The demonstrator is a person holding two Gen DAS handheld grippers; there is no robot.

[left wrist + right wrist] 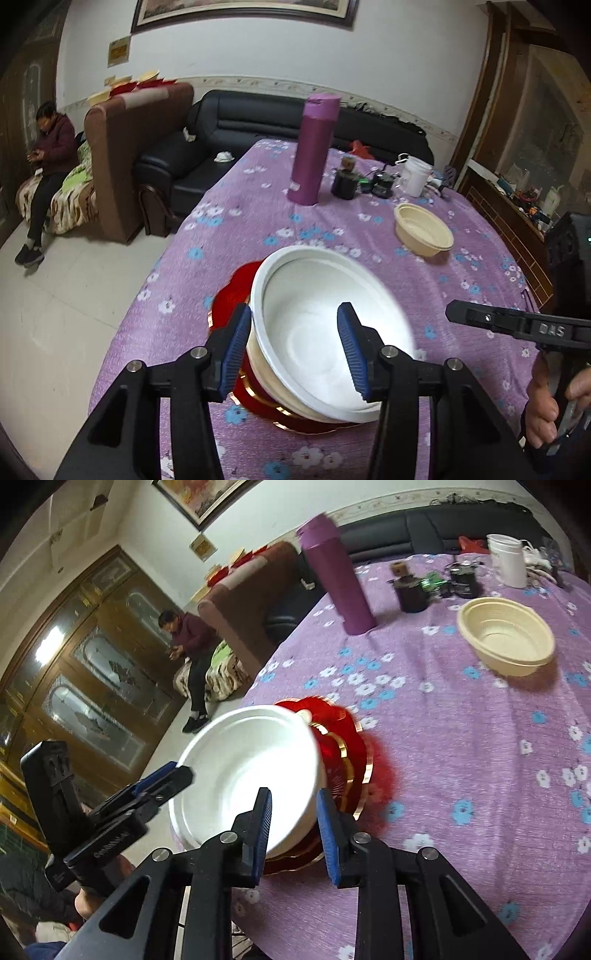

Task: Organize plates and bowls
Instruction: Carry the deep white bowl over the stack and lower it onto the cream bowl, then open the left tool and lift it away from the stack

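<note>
Purple floral tablecloth (pixel 258 206) carries, near its front edge, a white bowl (pixel 325 332) tilted on red plates (pixel 229 295), apparently just stacked; left gripper (pixel 293 350) straddles its rim loosely, right gripper (pixel 293 834) part-open, gripping nothing.

Open purple tablecloth (pixel 461 746) at three o'clock of the white bowl (pixel 247 771), free for passage. Blocked at twelve to one o'clock by the purple flask (pixel 338 576), dark jars (pixel 410 590), white cup (pixel 509 559) and cream bowl (pixel 506 635). Hemmed at nine o'clock by the table edge.
</note>
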